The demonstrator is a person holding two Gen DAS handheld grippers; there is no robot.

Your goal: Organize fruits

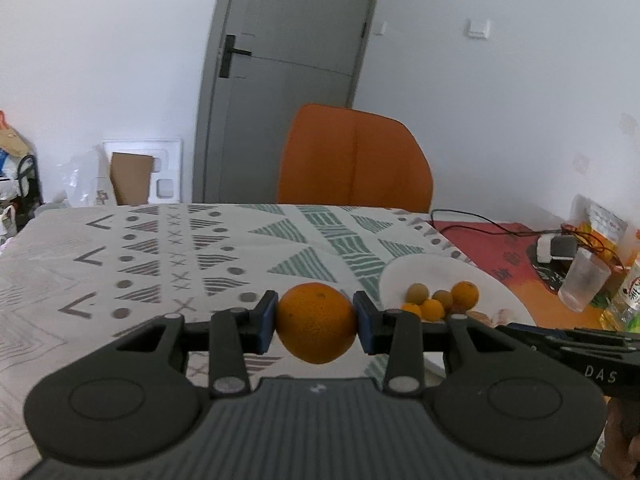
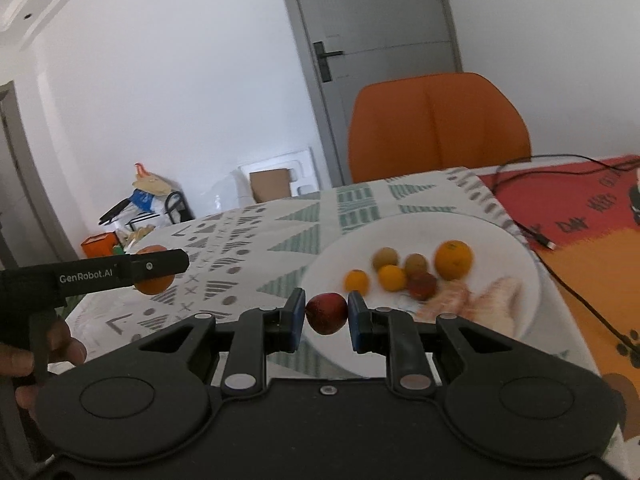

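My left gripper [image 1: 315, 322] is shut on a large orange [image 1: 316, 323] and holds it above the patterned tablecloth, left of the white plate [image 1: 416, 270]. My right gripper [image 2: 326, 314] is shut on a small red fruit [image 2: 327, 313] and holds it over the plate's near left rim [image 2: 320, 276]. The plate holds several small oranges, two brownish kiwis, a red fruit [image 2: 422, 285] and pale peeled pieces [image 2: 496, 300]. The left gripper with its orange [image 2: 154, 282] also shows at the left of the right wrist view.
An orange chair [image 1: 354, 160] stands behind the table. A red and orange mat [image 2: 580, 216] with a black cable [image 2: 536, 232] lies right of the plate. A clear plastic cup [image 1: 584, 284], bottles and packets stand at the far right. A grey door is behind.
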